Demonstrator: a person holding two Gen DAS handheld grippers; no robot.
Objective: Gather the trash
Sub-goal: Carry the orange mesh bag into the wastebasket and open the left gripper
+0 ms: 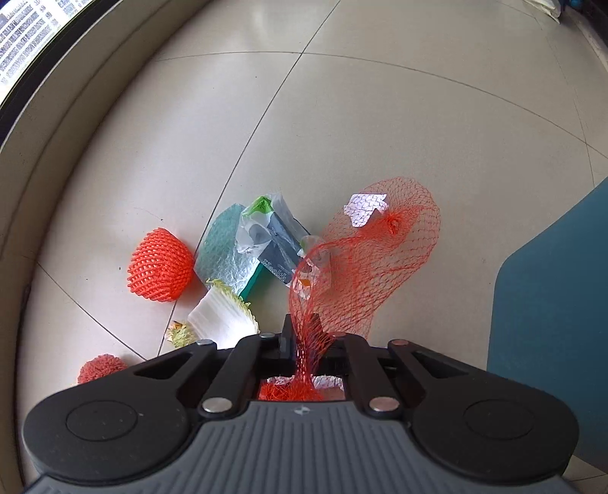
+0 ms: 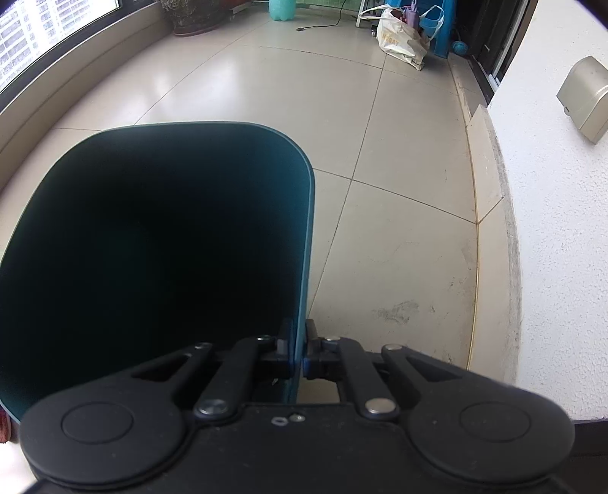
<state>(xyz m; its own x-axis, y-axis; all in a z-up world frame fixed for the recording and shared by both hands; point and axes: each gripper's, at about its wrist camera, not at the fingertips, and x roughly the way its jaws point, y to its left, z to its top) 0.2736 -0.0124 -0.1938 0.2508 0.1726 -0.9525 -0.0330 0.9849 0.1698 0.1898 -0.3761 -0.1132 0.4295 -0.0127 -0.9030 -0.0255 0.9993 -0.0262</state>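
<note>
My left gripper [image 1: 303, 334] is shut on a red mesh net bag [image 1: 364, 262], which hangs off the floor with a white paper label [image 1: 363, 208] inside. Below it, trash lies on the tiled floor: an orange foam fruit net [image 1: 159, 266], a teal box with a crumpled plastic wrapper [image 1: 262, 243], a white foam sleeve [image 1: 224, 319] and a second orange net [image 1: 100, 368]. My right gripper [image 2: 299, 342] is shut on the rim of a teal bin [image 2: 307, 228]; its dark inside fills the left of the right wrist view. The bin's wall [image 1: 551, 304] shows at right in the left wrist view.
A window ledge [image 1: 57, 125] curves along the left. A white wall with a raised step [image 2: 490, 197] runs along the right. A plastic shopping bag [image 2: 402, 41], a plant pot [image 2: 190, 19] and blue items stand at the far end of the floor.
</note>
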